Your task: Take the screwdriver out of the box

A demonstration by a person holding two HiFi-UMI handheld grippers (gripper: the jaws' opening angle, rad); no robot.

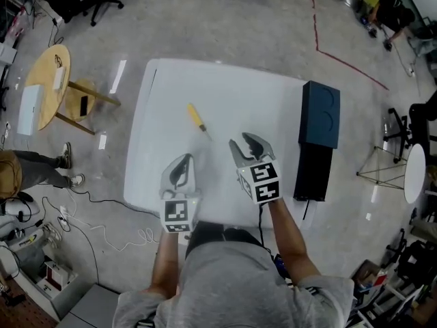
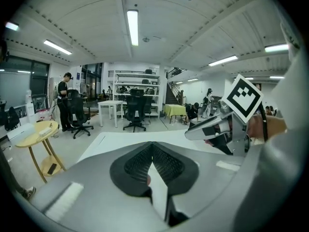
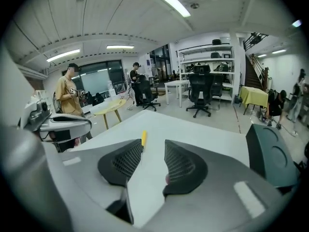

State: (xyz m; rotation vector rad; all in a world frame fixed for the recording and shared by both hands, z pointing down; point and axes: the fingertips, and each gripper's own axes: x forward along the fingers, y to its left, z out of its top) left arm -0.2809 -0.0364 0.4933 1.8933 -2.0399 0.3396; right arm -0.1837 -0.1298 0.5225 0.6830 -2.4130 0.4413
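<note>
One white tabletop (image 1: pixel 225 94) carries a dark box (image 1: pixel 319 115) at its right edge, seemingly lying open. The left gripper (image 1: pixel 183 161) hovers with jaws together and empty; the right gripper (image 1: pixel 244 142) has jaws apart, holding nothing. The yellow-handled screwdriver (image 1: pixel 196 118) lies on the tabletop beyond them, well apart from the box.

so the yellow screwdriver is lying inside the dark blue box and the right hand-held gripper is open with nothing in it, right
Not quite. The yellow screwdriver is not inside the dark blue box: it lies on the white table, left of the box and apart from it, as the head view shows. The right hand-held gripper is indeed open with nothing in it.
</note>
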